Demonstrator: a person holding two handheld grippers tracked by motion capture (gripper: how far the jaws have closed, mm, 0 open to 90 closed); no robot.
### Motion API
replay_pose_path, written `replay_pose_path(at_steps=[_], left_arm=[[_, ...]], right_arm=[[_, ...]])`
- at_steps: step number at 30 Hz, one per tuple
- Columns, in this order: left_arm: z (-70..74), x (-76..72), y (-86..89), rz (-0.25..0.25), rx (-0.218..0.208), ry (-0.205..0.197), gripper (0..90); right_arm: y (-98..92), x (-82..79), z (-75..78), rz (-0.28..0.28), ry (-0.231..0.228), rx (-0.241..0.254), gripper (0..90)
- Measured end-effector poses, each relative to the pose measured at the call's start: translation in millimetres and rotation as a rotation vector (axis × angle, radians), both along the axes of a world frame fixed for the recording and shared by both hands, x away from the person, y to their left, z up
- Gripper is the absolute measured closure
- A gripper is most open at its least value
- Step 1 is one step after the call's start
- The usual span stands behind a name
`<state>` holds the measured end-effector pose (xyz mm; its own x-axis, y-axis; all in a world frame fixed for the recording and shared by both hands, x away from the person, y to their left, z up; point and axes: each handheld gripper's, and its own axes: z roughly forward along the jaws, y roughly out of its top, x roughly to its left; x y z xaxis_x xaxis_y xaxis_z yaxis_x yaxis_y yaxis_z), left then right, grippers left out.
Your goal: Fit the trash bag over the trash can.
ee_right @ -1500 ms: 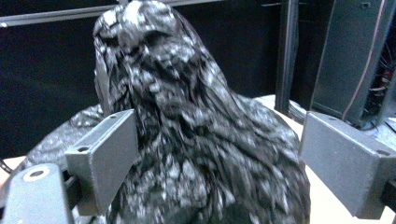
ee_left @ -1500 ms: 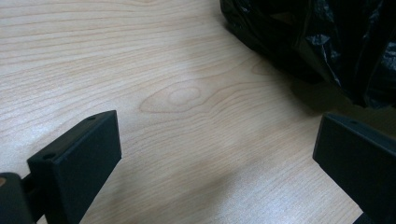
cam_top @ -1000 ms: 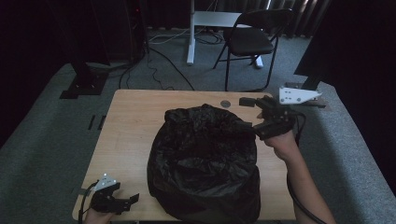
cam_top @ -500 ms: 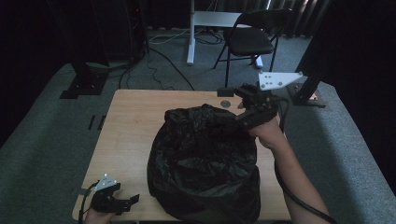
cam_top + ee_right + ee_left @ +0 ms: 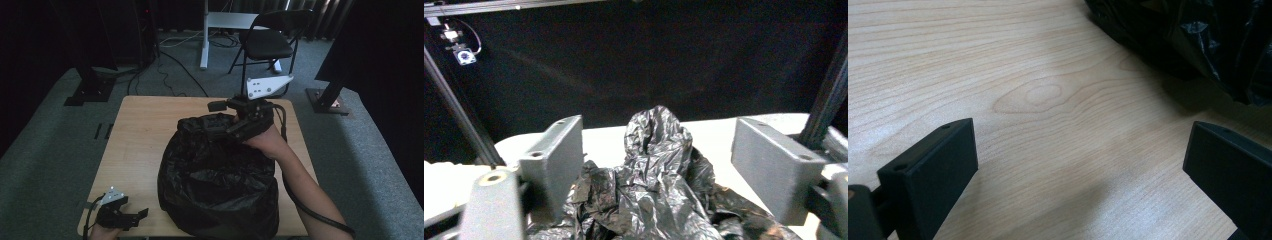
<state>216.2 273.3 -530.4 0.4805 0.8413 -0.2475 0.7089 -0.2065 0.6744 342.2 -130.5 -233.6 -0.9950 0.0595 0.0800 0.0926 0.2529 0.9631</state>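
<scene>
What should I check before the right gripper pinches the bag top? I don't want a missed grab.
1. Bag resting on table: ok.
2. Bag's bunched top between the right gripper's jaws: ok.
3. Right jaws: they have just been closing but remain apart, with gaps beside the plastic: not gripped yet.
4. Left gripper at the near table edge, away from the bag: ok.
5. Left jaws open, nothing between them: ok.
6. What's inside the bag: cannot tell.
</scene>
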Motion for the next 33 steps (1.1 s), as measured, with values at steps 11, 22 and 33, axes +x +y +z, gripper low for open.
replay_pose_path(at_steps=[11, 22, 33], left_arm=[[-0.6, 0.4, -2.6, 0.000, 0.004, 0.001, 1.4], [-1.3, 1.0, -3.8, -0.013, 0.017, 0.011, 1.4], [-2.2, 1.2, -5.2, -0.014, 0.020, 0.019, 1.4]], right_arm=[[1.8, 4.4, -12.2, -0.066, 0.012, -0.084, 68.3], [15.8, 3.7, -31.7, -0.003, 0.018, -0.253, 85.0], [41.4, 3.5, -55.0, 0.053, 0.056, -0.525, 83.9]])
